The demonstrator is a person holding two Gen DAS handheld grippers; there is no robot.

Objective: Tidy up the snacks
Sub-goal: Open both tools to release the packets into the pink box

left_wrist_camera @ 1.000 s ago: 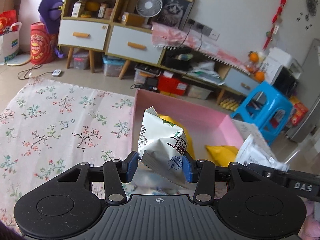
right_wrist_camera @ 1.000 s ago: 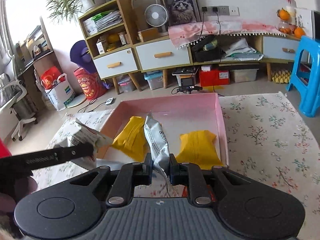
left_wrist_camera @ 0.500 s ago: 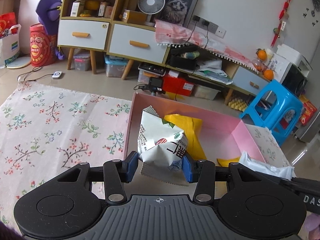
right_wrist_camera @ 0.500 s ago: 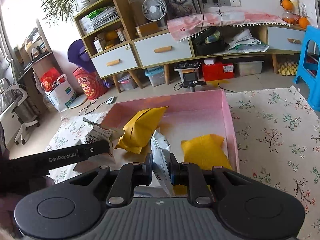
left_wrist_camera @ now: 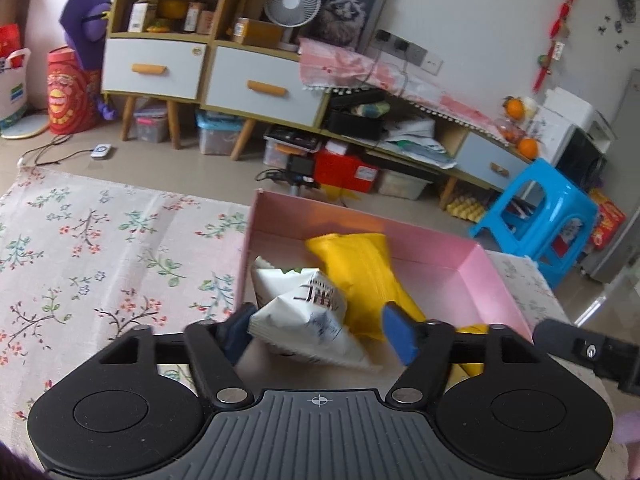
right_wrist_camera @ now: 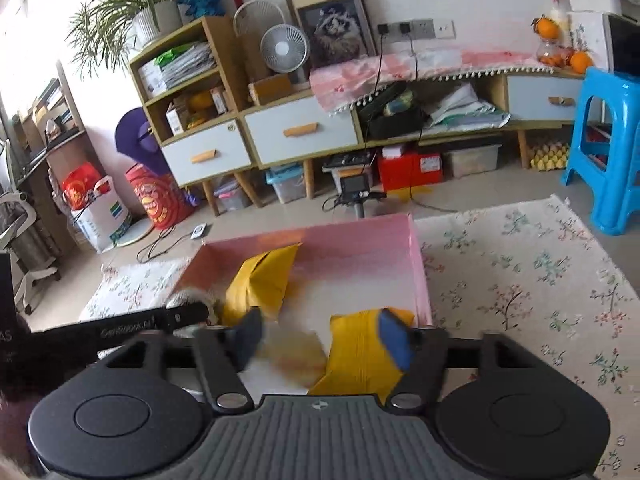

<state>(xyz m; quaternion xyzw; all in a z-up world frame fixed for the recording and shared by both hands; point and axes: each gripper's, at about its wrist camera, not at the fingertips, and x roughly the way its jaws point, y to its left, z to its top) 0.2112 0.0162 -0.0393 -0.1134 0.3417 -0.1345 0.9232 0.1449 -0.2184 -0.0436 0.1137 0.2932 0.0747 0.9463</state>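
A pink box lies on the floral cloth and holds a long yellow snack bag. My left gripper hovers over the box's near left corner, its jaws opening. A white snack bag lies tilted between them, clear of the right pad. In the right wrist view my right gripper is over the pink box, its jaws also opening. A blurred pale bag drops between them beside a second yellow bag. The long yellow bag leans at the box's left.
The floral cloth spreads to the left of the box and also to its right. A blue stool stands at the right. Low cabinets and a small camera stand are beyond the box.
Both grippers' jaws have spread apart. The white bag has tipped down from the left jaws into the box. The silver bag has slipped out of the right jaws.
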